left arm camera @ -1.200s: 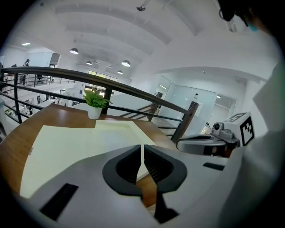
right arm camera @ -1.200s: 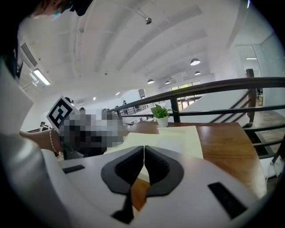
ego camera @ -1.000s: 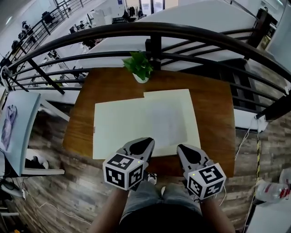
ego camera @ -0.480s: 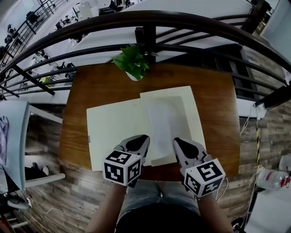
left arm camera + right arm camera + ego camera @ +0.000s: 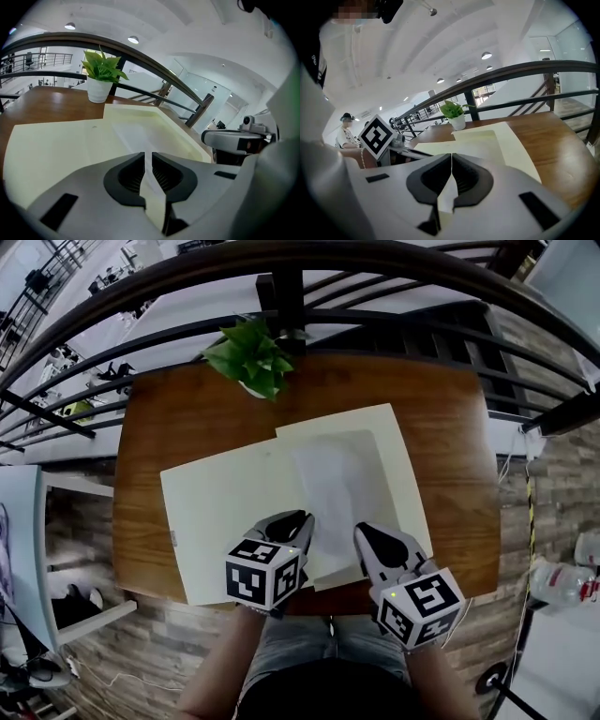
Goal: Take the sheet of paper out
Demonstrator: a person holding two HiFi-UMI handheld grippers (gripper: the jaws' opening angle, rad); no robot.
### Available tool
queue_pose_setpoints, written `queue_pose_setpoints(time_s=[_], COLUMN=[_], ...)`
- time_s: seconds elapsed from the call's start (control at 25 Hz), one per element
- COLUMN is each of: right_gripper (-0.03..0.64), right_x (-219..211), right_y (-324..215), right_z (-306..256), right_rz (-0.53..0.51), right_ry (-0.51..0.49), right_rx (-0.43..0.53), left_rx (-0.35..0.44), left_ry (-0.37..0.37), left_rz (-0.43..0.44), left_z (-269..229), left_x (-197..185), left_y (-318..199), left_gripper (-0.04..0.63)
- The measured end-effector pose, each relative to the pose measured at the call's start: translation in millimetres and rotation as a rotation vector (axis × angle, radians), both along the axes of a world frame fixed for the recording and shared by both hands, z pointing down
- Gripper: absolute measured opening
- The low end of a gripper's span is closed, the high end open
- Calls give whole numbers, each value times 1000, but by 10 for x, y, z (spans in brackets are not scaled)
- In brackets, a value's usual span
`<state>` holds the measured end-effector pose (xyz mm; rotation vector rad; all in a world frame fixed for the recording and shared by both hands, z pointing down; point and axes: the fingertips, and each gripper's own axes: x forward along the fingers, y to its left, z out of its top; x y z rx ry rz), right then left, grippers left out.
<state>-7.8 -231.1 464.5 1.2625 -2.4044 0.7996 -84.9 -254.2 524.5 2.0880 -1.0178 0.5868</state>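
Wooden surface (image 5: 450, 427) carries an open cream folder (image 5: 216, 512). Its white sheet (image 5: 333, 493) lies centre, reaching 6 o'clock, seemingly for sliding out. The left gripper (image 5: 302, 518) has its fingers a slit apart over the sheet; the right gripper (image 5: 361, 531) has its fingers closed and empty.

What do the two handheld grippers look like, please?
Both are light grey, with curved, tapering jaws lined by dark ribbed pads. The left gripper and right gripper each carry a white cube with black square markers; the right cube shows a small green light.

Bright, even lt. — fisheye-warped edges
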Motion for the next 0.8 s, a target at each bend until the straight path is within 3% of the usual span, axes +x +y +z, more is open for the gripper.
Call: queue_pose_setpoints(time_s=[0.16,0.48,0.6,0.8], right_gripper=[28,28,28,28], right_x=[-16,41,60,67], right_y=[-12,-45,-50,-31], right_z=[47,73,81,111], right_rz=[-2,6,18,24], right_ry=[3,0,-4,0], right_rx=[-11,-20,-21,-27], left_rx=[-58,-120,-127,-147], left_ry=[-6,-90,-83,-100], left_rz=[29,26,10,0], left_z=[159,470,506,598], left_x=[73,114,117,134], left_y=[0,-34,-62,-73], left_gripper=[110,109,107,55])
